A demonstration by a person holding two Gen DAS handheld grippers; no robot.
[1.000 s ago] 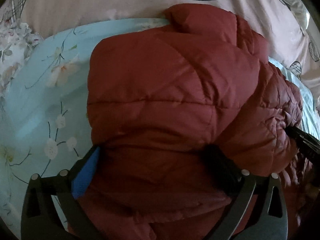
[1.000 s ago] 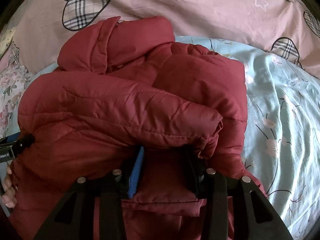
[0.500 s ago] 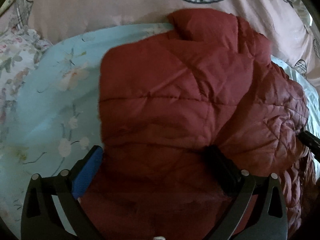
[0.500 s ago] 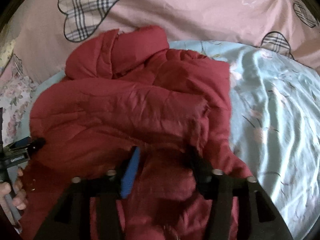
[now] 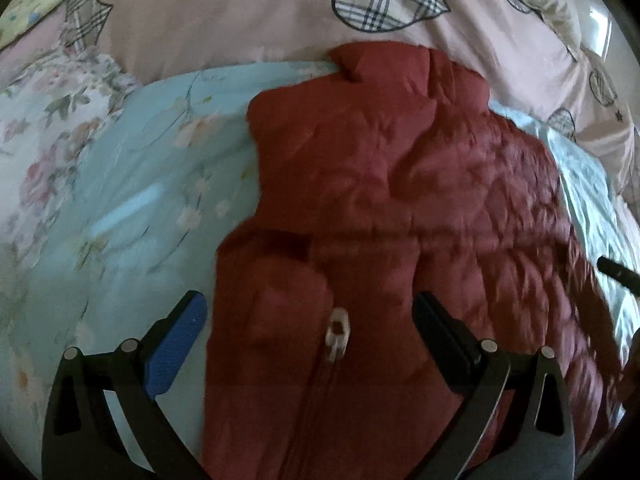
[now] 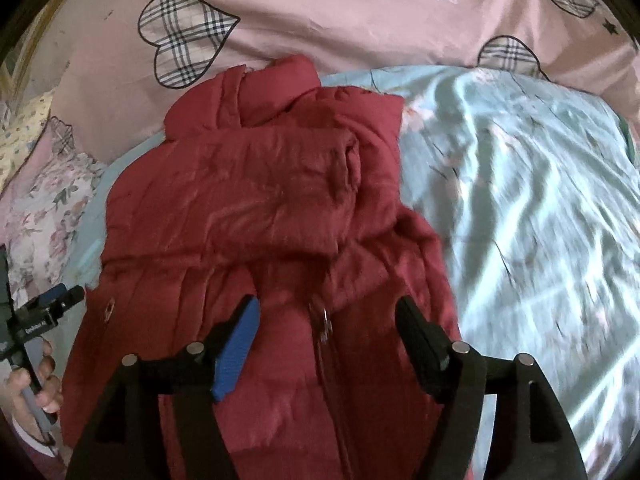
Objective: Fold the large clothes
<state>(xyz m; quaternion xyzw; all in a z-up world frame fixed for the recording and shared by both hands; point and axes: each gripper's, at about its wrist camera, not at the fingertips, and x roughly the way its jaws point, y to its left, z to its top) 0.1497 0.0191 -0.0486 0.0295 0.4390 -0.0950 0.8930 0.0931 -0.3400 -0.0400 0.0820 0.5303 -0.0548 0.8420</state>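
Both tongs hang above a red jacket that fills the middle of each frame, on a blue sheet below a pink quilt. Left gripper gapes wide, gripping nothing. Right gripper is opening, pads clear of the jacket; a zipper pull shows between them.

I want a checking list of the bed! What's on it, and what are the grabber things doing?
Surface: pale blue flowered bedsheet, wrinkled.
Job's things: dark red quilted puffer jacket lying partly folded, zipper pull showing.
Clutter: pink quilt with plaid hearts behind; floral fabric at the side.
Grippers: left gripper jaws apart above the jacket; right gripper jaws opening, gripping nothing.
Cables: nothing seen.
Surroundings: nothing seen beyond the bedding.
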